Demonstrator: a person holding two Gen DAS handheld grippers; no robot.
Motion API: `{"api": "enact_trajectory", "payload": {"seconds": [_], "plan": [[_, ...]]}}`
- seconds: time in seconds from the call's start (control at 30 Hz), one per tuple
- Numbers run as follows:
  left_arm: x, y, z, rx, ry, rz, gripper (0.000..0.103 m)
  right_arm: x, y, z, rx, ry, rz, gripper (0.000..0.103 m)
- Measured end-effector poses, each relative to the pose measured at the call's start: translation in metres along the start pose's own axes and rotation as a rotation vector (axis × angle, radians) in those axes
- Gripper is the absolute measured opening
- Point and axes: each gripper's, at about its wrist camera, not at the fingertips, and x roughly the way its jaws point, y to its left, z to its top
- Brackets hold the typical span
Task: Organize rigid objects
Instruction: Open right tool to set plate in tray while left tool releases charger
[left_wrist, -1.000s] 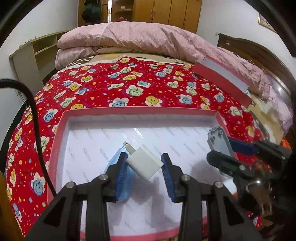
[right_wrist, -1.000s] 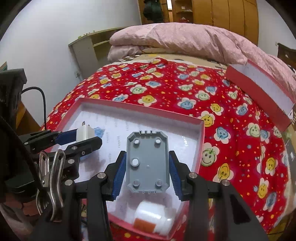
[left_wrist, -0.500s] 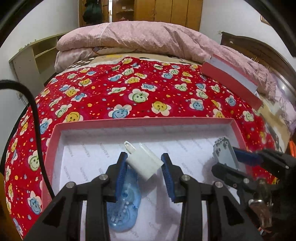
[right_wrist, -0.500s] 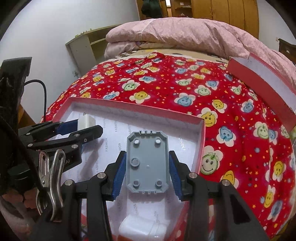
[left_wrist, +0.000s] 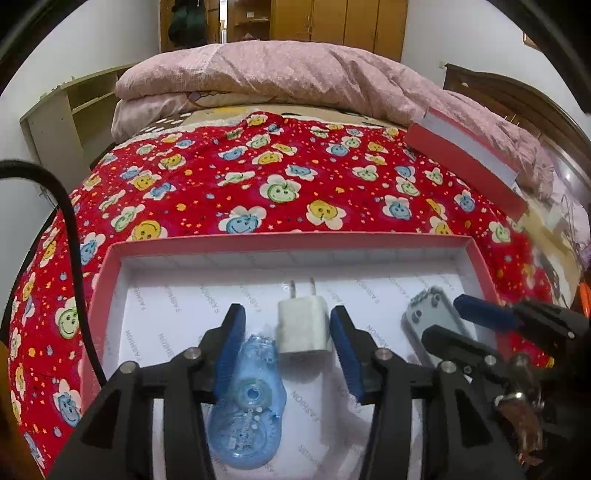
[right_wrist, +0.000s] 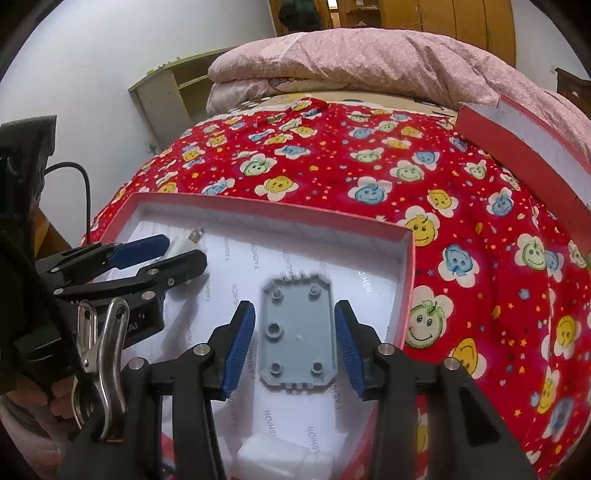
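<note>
A red-rimmed box (left_wrist: 288, 240) with a white floor lies on the flowered bedspread. A white plug charger (left_wrist: 303, 328) lies flat on its floor between the blue pads of my left gripper (left_wrist: 287, 312). Those jaws are opening and stand clear of the charger on both sides. A blue tape dispenser (left_wrist: 247, 406) lies under the left finger. My right gripper (right_wrist: 294, 306) straddles a grey studded plate (right_wrist: 297, 332) that rests on the box floor, with a thin gap at each pad. The left gripper (right_wrist: 184, 251) shows at the left of the right wrist view.
A white bottle (right_wrist: 273, 458) lies in the box's near corner. The box lid (left_wrist: 465, 162) leans on the pink quilt at the right. A black cable (left_wrist: 70, 221) hangs at the left. A metal clip (right_wrist: 103, 354) sits on the left tool.
The left jaws have spread and the charger, held tilted before, now lies flat on the box floor. The grey plate has left the right pads and settled onto the floor.
</note>
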Motion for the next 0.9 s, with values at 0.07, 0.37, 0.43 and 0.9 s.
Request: {"api": "enact_trajectory", "payload": {"seconds": [0.07,0.37,0.43,0.9], "plan": [[-0.006,0.001,0.000,-0.002,-0.016,0.017,0.054,-0.004,0.001,0.000,-0.003,-0.010,-0.004,0.047],[-0.030,0.005,-0.003,-0.010,-0.048,0.046,0.055,-0.029,0.009,-0.001,-0.050,-0.057,0.009,0.051],[-0.037,0.005,-0.004,-0.004,-0.056,0.054,0.055,-0.034,0.011,-0.002,-0.059,-0.066,0.016,0.051],[-0.084,0.006,-0.028,-0.009,-0.072,0.060,0.056,-0.072,0.027,-0.016,-0.106,-0.094,0.044,0.051]]}}
